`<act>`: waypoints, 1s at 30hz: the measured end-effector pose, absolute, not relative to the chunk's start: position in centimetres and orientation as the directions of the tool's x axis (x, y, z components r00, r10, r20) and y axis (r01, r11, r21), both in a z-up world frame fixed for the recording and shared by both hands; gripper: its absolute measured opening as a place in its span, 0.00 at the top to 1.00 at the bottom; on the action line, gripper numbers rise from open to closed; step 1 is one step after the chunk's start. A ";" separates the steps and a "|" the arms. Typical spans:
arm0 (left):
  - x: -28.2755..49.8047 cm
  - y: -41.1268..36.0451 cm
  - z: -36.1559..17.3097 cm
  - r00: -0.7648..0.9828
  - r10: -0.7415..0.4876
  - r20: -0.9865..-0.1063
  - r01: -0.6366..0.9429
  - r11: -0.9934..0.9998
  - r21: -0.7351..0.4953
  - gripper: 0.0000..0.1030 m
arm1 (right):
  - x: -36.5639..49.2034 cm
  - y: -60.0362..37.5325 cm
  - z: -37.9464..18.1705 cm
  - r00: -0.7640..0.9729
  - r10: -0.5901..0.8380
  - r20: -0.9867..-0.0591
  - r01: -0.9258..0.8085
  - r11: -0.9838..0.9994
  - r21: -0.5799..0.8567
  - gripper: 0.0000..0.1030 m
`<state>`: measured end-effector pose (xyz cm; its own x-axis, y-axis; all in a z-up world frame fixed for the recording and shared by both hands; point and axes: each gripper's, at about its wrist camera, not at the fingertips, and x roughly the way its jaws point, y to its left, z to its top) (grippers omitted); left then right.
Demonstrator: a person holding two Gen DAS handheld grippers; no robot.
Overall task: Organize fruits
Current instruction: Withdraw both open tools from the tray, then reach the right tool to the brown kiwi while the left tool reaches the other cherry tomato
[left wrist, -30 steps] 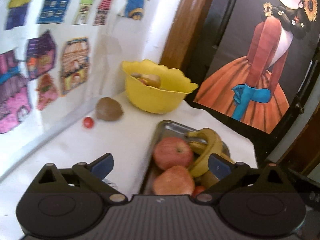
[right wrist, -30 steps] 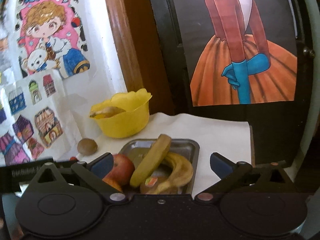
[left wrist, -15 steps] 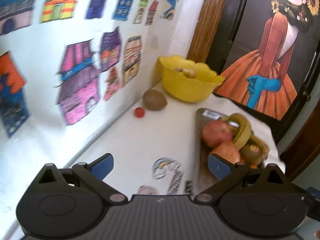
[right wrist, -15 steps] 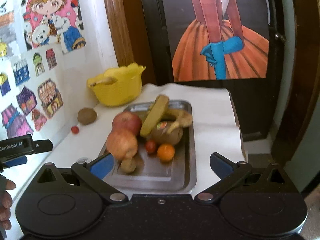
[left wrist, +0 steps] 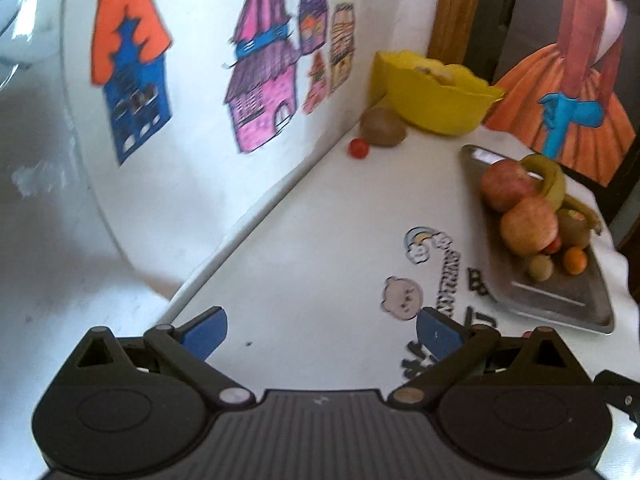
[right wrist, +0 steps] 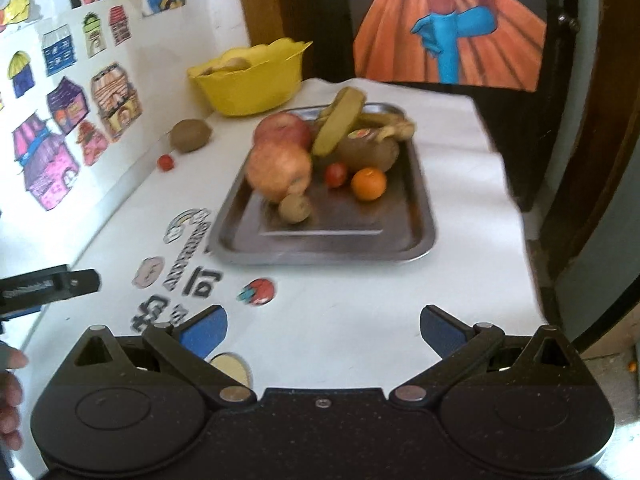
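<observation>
- My left gripper point(left wrist: 322, 330), black with blue finger pads, has its jaws spread wide and holds nothing; it hangs over the white printed tablecloth point(left wrist: 312, 264), well short of the rectangular steel tray point(right wrist: 416, 216).
- My right gripper point(right wrist: 323, 330) is likewise spread apart and empty, over the cloth just in front of the tray's near rim.
- On the tray, toward its far left part, sit two red-yellow apples point(right wrist: 279, 170), one behind the other and touching.
- Yellow-green bananas point(right wrist: 340, 124) lean across the far end of the tray, over a brown kiwi with a sticker point(right wrist: 368, 148).
- A small red tomato point(right wrist: 335, 174) and a small orange mandarin point(right wrist: 369, 184) lie side by side near the tray's middle; a small brownish fruit point(right wrist: 295, 208) rests just in front of the nearer apple.
- Beyond the tray's far left corner stands a yellow plastic bowl with a wavy rim point(right wrist: 248, 80), something pale inside that I cannot identify.
- Left of the tray, beside the wall of house drawings point(left wrist: 260, 96), lie a loose brown kiwi point(right wrist: 190, 140) and a loose cherry tomato point(right wrist: 165, 162) just in front of it.
</observation>
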<state>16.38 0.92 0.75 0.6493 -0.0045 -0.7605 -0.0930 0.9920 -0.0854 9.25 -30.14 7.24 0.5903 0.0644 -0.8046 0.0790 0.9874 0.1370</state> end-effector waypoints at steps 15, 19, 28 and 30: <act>15.2 -2.7 1.9 0.634 0.098 -0.767 -0.187 0.982 -0.029 0.00 | 11.1 -31.3 6.4 0.530 0.242 -0.813 -0.055 0.966 0.252 0.01; 15.1 -3.3 2.7 0.645 0.115 -0.756 -0.214 0.976 -0.033 0.00 | 12.4 -32.2 7.0 0.531 0.269 -0.803 -0.084 0.960 0.265 0.01; 16.7 -3.2 3.6 0.665 0.153 -0.731 -0.250 0.968 -0.025 0.00 | 15.4 -32.5 8.8 0.575 0.317 -0.755 -0.151 0.947 0.283 0.01; 17.4 -3.1 3.6 0.671 0.144 -0.728 -0.237 0.971 -0.026 0.00 | 16.2 -32.5 9.2 0.593 0.327 -0.735 -0.176 0.944 0.279 0.01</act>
